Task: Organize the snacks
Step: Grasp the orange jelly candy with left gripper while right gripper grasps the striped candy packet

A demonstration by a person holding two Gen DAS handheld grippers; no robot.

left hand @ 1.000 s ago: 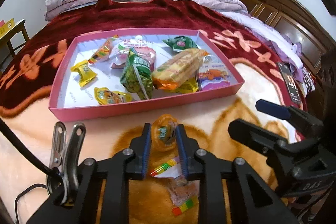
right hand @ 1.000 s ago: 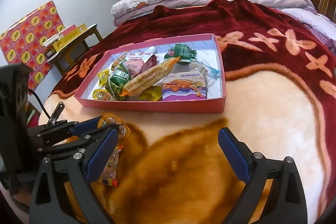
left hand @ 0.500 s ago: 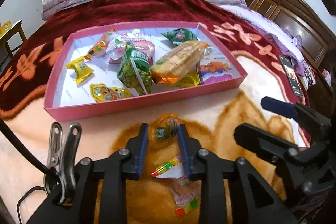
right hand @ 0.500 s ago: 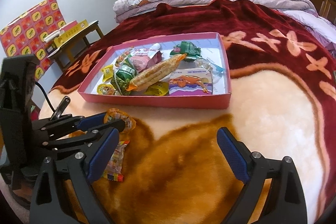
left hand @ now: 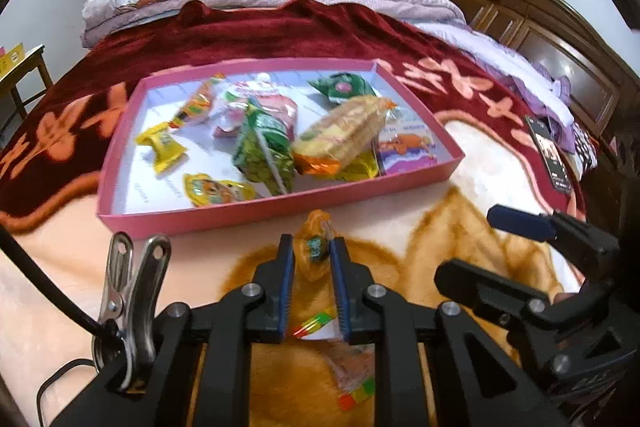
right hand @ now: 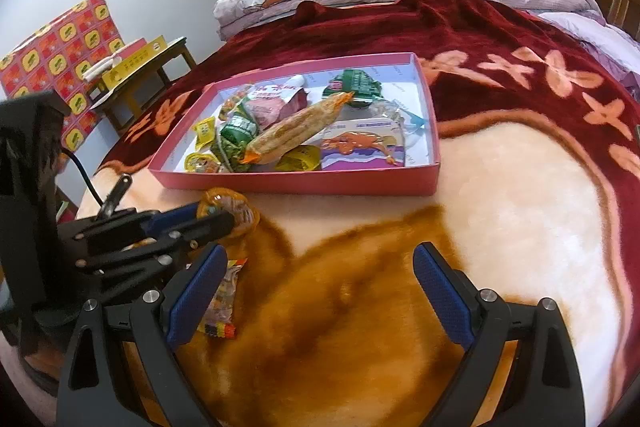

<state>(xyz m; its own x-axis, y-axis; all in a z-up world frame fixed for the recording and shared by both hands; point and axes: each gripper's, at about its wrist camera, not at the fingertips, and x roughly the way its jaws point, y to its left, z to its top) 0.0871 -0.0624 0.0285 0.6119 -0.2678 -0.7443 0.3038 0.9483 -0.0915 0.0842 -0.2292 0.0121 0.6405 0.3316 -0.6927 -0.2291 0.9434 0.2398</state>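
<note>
While the right fingers (right hand: 320, 291) gape, left fingers (left hand: 287, 263) pinch the orange snack (left hand: 314, 251).

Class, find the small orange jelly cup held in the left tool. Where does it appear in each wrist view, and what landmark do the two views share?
Left wrist view: the orange jelly cup sits low at centre, squeezed between the left tool's blue pads.
Right wrist view: the cup is at left, just in front of the tray.
Shared landmark: the pink tray of snacks behind it.
</note>
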